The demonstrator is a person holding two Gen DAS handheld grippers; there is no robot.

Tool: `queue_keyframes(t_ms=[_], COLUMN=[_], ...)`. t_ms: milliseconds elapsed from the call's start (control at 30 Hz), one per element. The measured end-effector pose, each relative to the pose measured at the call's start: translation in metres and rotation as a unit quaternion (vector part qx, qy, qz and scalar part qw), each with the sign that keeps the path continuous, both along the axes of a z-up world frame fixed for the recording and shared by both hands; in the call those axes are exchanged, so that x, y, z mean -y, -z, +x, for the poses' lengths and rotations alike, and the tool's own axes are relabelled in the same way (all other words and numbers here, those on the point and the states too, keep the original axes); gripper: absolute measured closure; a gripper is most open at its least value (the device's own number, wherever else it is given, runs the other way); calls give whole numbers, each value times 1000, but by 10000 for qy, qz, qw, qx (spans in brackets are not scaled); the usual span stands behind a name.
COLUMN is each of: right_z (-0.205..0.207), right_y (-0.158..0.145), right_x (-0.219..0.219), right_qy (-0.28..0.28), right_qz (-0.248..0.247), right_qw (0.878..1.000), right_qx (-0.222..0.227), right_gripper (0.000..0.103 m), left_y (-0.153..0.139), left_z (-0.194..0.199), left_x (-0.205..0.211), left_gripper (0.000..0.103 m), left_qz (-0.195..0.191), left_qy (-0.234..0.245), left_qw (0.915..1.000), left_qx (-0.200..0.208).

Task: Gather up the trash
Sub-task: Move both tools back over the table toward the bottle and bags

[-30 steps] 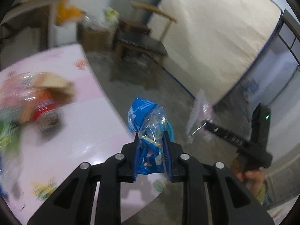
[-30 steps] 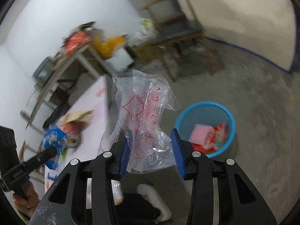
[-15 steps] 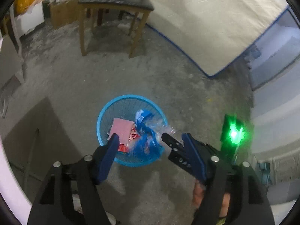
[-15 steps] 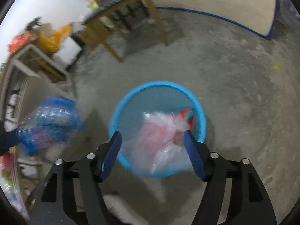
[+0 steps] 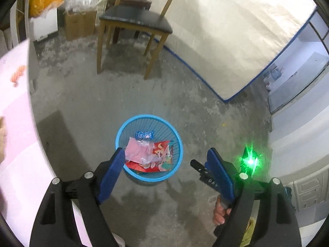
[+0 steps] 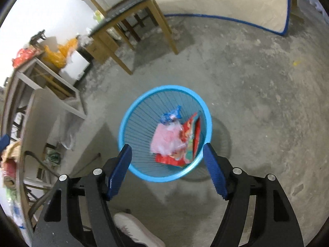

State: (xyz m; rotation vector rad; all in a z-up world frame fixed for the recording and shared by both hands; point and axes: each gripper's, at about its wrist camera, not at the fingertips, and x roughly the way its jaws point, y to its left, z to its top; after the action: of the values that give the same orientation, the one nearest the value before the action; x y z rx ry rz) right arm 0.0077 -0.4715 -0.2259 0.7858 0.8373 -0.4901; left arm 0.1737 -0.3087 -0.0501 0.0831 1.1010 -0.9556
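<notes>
My left hand-held gripper [image 5: 165, 161]: jaws just opened wide, nothing between. My right hand-held gripper [image 6: 167, 157]: likewise spread, just opened, empty. Both hang above blue basket [image 6: 123, 127] on floor, frame centre. Clear wrapper [image 6: 166, 138], blue wrapper [image 6: 171, 115], red packet [image 6: 191, 132] lie inside. Film trash judged light, limp, slippery, crinkly; best pinched at bunched fold or sealed edge. More litter on tabletop [image 5: 14, 111], left edge.

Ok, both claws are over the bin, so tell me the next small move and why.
Probably swing the left claw back toward the pink table for more trash. Both claws have just been opening and nothing sits between the jaws of either; the right claw is empty too. The blue wrapper and clear bag already lie in the bin, and clutter shows at the table edge.
</notes>
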Motion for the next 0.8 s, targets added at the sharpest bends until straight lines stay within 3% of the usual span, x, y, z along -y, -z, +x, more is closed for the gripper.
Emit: queue_keyframes(t_ms=[200, 400, 600, 700, 800], right_z=[2, 20, 58, 83, 106], right_y=[-61, -131, -174, -191, -207], right_x=[-24, -68, -135, -175, -224], right_qy=[-581, -1473, -2579, -3168, -3839], right_qz=[-284, -536, -573, -628, -896], right_qw=[9962, 9788, 9489, 9294, 9018], right_qx=[581, 1315, 1727, 1788, 1769], right_gripper=[29, 26, 25, 25, 21], left_y=[-44, -71, -72, -69, -67], left_z=[-35, -59, -83, -95, -97], left_x=[-71, -165, -273, -325, -361], left_gripper=[20, 17, 16, 16, 15], left_qz=[-371, -561, -160, -70, -55], left_qy=[-61, -671, -1493, -1998, -2366], left_qw=[9981, 9890, 9720, 9588, 9480], left_qx=[493, 1194, 1808, 2020, 2126])
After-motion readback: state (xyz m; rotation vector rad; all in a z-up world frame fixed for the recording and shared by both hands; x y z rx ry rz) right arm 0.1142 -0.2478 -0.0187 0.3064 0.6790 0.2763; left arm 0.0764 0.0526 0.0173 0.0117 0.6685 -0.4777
